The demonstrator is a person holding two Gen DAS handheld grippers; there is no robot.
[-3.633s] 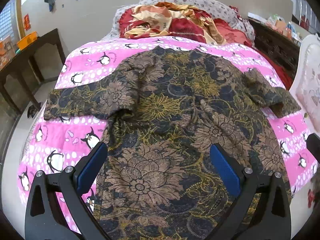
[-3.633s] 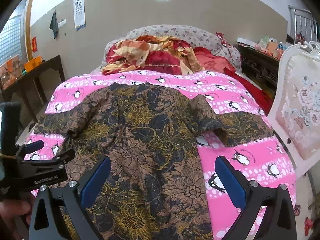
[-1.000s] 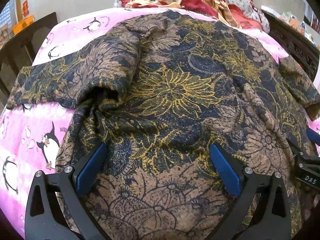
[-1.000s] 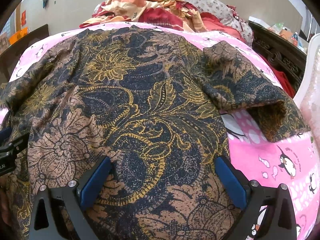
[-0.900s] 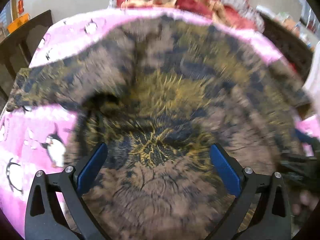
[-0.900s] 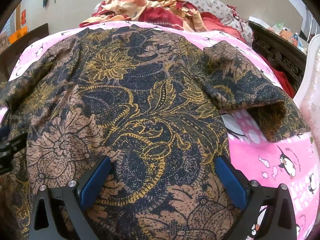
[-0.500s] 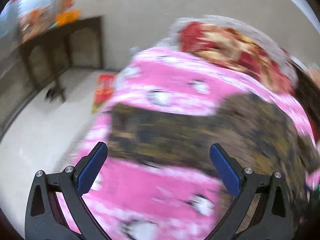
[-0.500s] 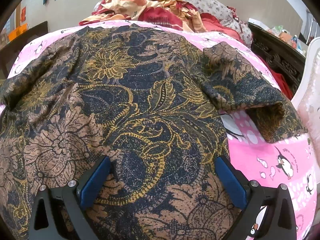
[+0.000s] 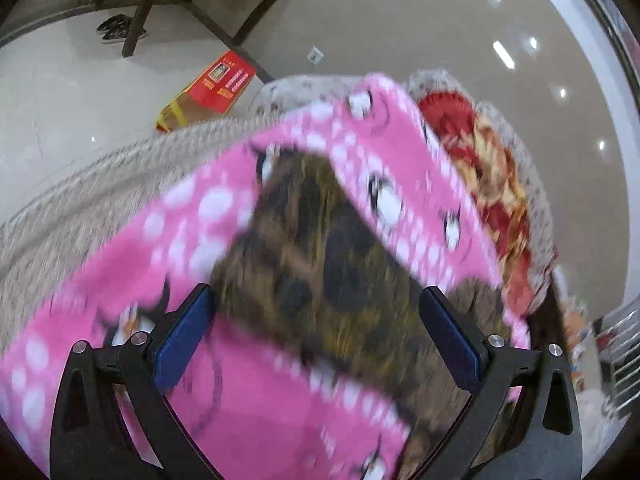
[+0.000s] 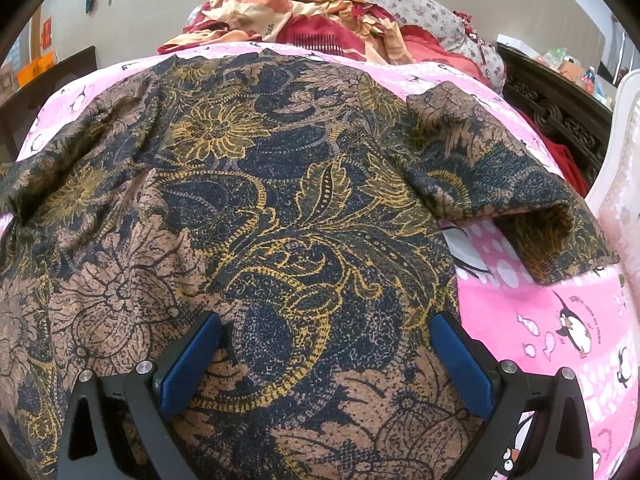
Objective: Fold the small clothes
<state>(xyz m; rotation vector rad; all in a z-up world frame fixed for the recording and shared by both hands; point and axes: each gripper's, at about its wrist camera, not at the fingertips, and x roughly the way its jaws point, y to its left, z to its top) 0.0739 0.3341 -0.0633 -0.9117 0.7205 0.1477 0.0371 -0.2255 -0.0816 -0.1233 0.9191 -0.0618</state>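
Batik shirt (image 10: pixel 280 208) spread flat on pink penguin blanket (image 10: pixel 560 320) over the bed. Right tool (image 10: pixel 326 356) spread wide above shirt body, pinching nothing. Left tool (image 9: pixel 316 332), jaws just narrowing slightly, spread over blurred left sleeve (image 9: pixel 320 264). Crumpled red bedding (image 10: pixel 304 12) at 12 o'clock; white chair (image 10: pixel 624 184) at 3 o'clock.

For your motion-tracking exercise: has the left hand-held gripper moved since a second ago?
Yes. The left hand-held gripper has swung from the shirt's body out to its left sleeve by the bed's edge, rolling; its jaws, slightly closing, stand open.
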